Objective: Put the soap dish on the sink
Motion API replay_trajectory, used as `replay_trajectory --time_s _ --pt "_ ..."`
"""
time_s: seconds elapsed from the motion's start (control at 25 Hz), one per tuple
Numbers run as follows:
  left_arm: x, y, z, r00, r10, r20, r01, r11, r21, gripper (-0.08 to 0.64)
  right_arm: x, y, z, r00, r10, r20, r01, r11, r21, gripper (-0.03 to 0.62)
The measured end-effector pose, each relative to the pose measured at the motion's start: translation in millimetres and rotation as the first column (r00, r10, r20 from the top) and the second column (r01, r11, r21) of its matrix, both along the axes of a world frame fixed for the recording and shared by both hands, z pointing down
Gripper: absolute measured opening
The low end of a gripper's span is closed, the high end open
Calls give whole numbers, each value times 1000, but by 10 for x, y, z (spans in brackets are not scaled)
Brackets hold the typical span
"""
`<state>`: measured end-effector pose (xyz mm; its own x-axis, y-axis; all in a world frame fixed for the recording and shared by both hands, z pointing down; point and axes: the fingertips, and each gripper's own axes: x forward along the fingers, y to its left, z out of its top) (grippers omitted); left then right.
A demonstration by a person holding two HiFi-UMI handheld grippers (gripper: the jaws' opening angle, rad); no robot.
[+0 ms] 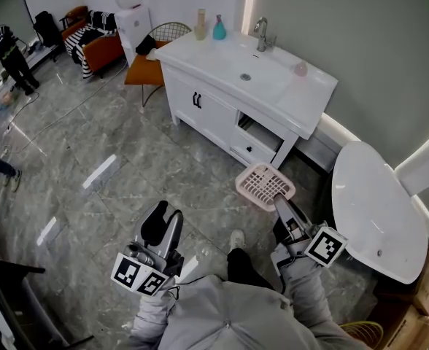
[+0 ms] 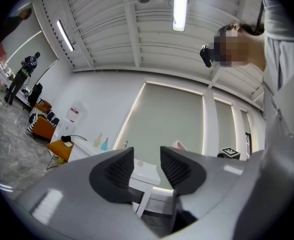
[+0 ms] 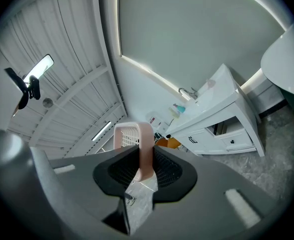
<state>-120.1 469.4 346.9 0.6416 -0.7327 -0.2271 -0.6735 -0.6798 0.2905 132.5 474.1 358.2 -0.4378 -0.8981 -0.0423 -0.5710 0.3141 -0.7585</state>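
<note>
A pink slatted soap dish (image 1: 265,184) hangs in the air in front of the white sink cabinet, and my right gripper (image 1: 281,203) is shut on its near rim. In the right gripper view the soap dish (image 3: 132,138) stands edge-on between the two dark pads. The white sink (image 1: 252,72) with a chrome tap (image 1: 261,33) lies further ahead, above and left of the dish. My left gripper (image 1: 163,224) is low at the left, pointing up, open and holding nothing; in its own view the left gripper (image 2: 147,161) shows an empty gap.
On the sink counter stand a beige bottle (image 1: 201,25), a teal bottle (image 1: 219,28) and a small pink thing (image 1: 300,68). A cabinet drawer (image 1: 258,143) is pulled open. A white bathtub (image 1: 375,210) is at the right, an orange chair (image 1: 149,64) at the left. A person (image 1: 9,53) stands far left.
</note>
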Motion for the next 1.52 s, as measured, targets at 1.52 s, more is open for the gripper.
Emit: replay_trajectory --time_s 1.52 --pt "820 -4496 -65 991 -128 46 127 992 15 175 765 -4830 194 992 -127 10 128 991 -49 77"
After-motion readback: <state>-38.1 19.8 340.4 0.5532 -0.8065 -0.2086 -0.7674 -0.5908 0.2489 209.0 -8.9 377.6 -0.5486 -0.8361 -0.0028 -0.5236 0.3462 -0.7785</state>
